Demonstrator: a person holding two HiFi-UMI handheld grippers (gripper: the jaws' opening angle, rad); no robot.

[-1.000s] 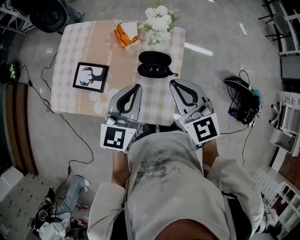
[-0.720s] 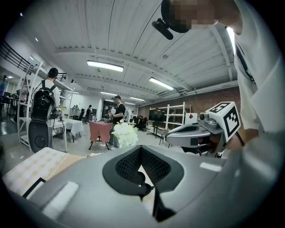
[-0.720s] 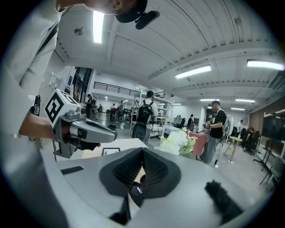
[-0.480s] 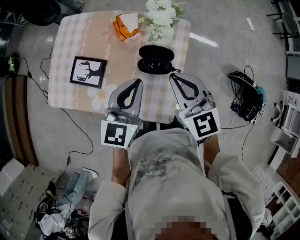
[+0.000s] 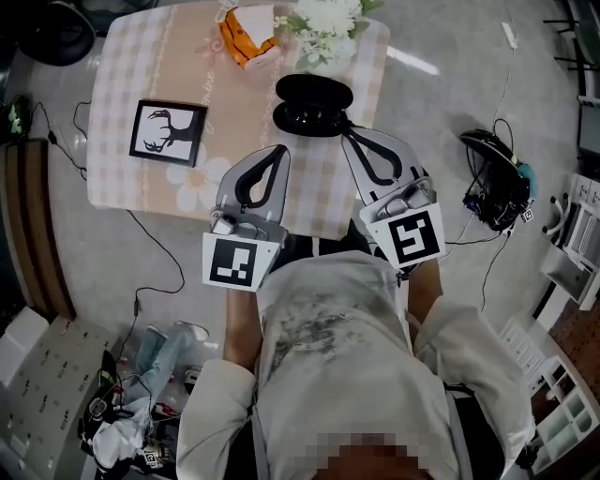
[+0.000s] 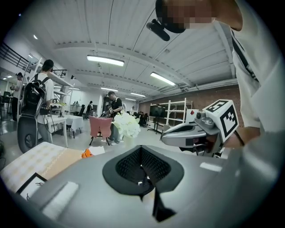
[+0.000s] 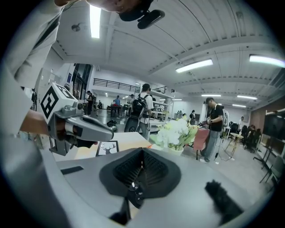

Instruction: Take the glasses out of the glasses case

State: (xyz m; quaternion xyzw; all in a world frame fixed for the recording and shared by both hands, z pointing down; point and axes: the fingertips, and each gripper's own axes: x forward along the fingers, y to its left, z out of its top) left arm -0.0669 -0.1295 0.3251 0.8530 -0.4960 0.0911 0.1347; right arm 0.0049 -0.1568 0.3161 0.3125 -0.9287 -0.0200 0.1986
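Seen from the head view, a person leans over a checked-cloth desk [image 5: 122,66] with a tool in each hand. The black glasses case [image 5: 314,91] lies open near the desk's far edge, its lid half toward 12 o'clock. Its near half holds a dark, glinting shape that appears to be the glasses [image 5: 305,117].

The right tool [image 5: 348,138] points its tip just beside the case's near right corner, with the case at about 11 o'clock from it. Whether they touch cannot be told. The left tool [image 5: 278,150] lies a little short of the case, which sits at about 1 o'clock from its tip.

Each gripper view shows its jaws pressed together with nothing between them, for the left tool [image 6: 141,148] and the right tool [image 7: 142,150] alike.

A framed deer picture [image 5: 169,132] lies at 9 o'clock from the case. An orange packet [image 5: 246,22] and white flowers [image 5: 326,19] stand beyond it.
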